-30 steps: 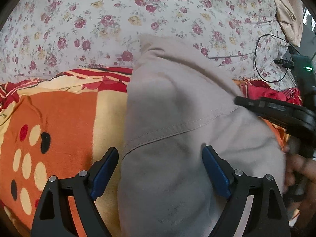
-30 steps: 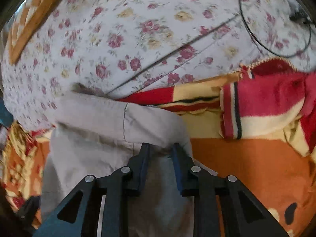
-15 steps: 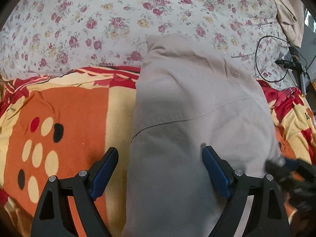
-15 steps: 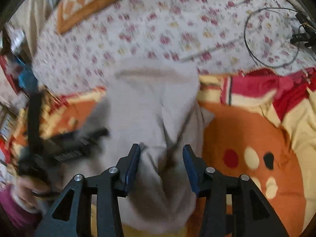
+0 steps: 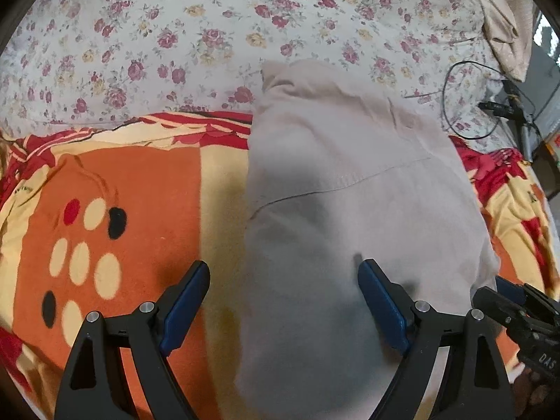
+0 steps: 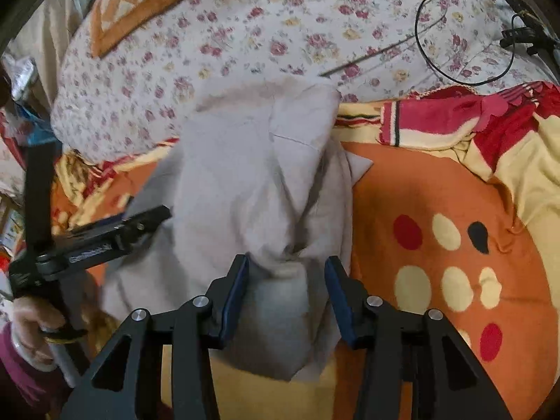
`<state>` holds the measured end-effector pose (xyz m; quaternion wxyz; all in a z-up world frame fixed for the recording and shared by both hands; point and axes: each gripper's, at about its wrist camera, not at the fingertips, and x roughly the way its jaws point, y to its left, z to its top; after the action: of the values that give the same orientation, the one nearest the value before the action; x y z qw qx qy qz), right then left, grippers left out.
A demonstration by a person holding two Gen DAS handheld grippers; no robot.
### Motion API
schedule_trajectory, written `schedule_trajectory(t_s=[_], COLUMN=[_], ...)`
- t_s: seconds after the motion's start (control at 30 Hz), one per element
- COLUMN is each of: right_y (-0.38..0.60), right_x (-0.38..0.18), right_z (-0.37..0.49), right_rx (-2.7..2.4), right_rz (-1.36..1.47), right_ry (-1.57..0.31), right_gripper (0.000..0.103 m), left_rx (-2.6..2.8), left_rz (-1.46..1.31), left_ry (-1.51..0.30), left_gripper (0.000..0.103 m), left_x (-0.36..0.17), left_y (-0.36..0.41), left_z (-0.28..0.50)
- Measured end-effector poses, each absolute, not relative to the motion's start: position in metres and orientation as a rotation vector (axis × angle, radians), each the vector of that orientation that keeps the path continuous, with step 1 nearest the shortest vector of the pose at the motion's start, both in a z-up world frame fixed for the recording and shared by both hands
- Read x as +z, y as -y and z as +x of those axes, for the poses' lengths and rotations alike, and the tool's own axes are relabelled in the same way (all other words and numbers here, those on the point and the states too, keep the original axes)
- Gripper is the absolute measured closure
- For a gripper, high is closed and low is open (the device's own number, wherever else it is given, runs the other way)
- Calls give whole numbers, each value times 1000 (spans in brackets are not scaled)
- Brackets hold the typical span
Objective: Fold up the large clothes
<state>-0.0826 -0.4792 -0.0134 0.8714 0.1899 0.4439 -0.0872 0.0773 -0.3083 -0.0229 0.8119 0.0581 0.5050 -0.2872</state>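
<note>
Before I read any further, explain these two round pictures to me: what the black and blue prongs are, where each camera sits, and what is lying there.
No robot here: a person carries a hand-held gripper in each hand, each with a fisheye camera looking along its two blue-padded fingers. One picture is from the left hand-held gripper, the other from the right hand-held gripper. Each also glimpses the other tool at its edge. A folded grey garment lies on an orange, yellow and red blanket, its far end over a floral sheet. A black cable loops on the sheet. Both grippers are open and hold nothing; the cloth lies between the right one's fingers.
</note>
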Motion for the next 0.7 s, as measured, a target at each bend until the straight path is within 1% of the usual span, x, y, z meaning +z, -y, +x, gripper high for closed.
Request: schedule_trajectory(t_s=[0.1, 0.27, 0.33, 0.4, 0.5, 0.7], right_y=[473, 472, 476, 478, 473, 478], right_x=[-5, -1, -2, -3, -4, -5], right_z=[-89, -86, -84, -82, -82, -80], right_rx=[-141, -135, -144, -140, -127, -143], right_rz=[413, 418, 453, 482, 460, 483], right_ry=[-901, -884, -880, -887, -895, -886], right_gripper=[56, 54, 50, 49, 49, 48], left_rx=[-610, -614, -636, -647, -669, -731], left_rz=[131, 103, 87, 93, 120, 83], left_ry=[-1045, -1039, -1037, -1059, -1045, -961], left_gripper=[16, 16, 16, 16, 17, 16], left_x=[-16, -20, -27, -38, -41, -23], left_y=[285, 252, 238, 224, 215, 212], left_z=[86, 94, 96, 96, 93, 90])
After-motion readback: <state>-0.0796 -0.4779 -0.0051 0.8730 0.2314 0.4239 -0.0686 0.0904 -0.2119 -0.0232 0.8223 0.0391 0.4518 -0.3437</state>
